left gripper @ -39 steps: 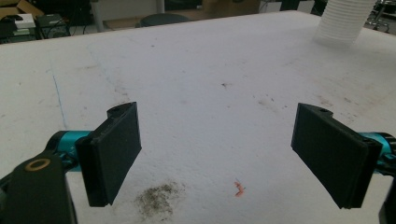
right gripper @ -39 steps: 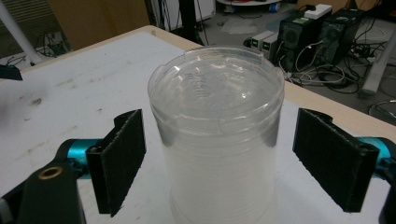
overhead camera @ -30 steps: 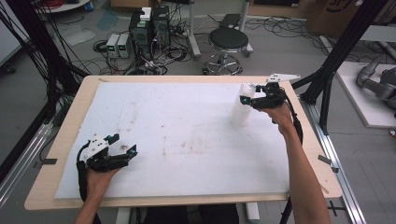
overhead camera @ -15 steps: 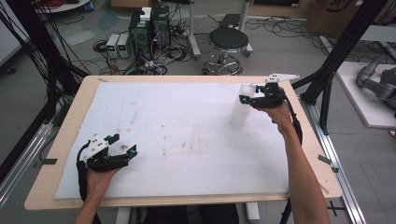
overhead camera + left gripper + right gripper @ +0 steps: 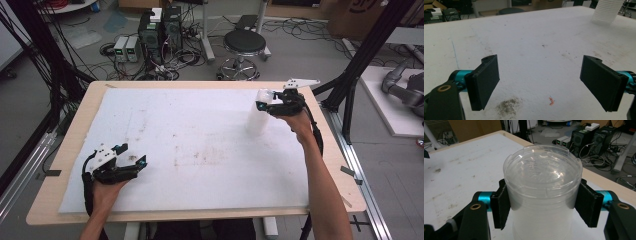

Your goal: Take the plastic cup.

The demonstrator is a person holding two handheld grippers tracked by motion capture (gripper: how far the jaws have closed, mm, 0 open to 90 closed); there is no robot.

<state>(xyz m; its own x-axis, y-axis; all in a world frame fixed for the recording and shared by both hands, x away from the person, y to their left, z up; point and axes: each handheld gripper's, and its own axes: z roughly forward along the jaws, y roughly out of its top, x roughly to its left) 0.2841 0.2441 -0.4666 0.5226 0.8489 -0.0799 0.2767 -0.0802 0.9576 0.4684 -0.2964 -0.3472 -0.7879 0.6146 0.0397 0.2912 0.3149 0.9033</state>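
Note:
A tall stack of clear plastic cups [image 5: 257, 121] stands on the white foam table top [image 5: 200, 125] at the back right. My right gripper [image 5: 263, 103] reaches its top from the right. Its jaws have just been closing, and in the right gripper view both black pads [image 5: 501, 206] press the sides of the topmost cup [image 5: 541, 170]. My left gripper [image 5: 134, 163] rests low near the front left edge. It is open with nothing between its fingers [image 5: 485, 81]. The stack [image 5: 607, 11] shows far off at the upper right of the left gripper view.
The foam sheet carries dirty smudges [image 5: 192, 157] in its middle and a dark stain [image 5: 507, 107] just in front of the left gripper. The wooden table edge [image 5: 200, 216] runs along the front. A stool [image 5: 244, 45] and computer boxes [image 5: 160, 30] stand on the floor behind.
Both hands hold their places. The right gripper's jaws look a little narrower around the top of the stack than a second ago.

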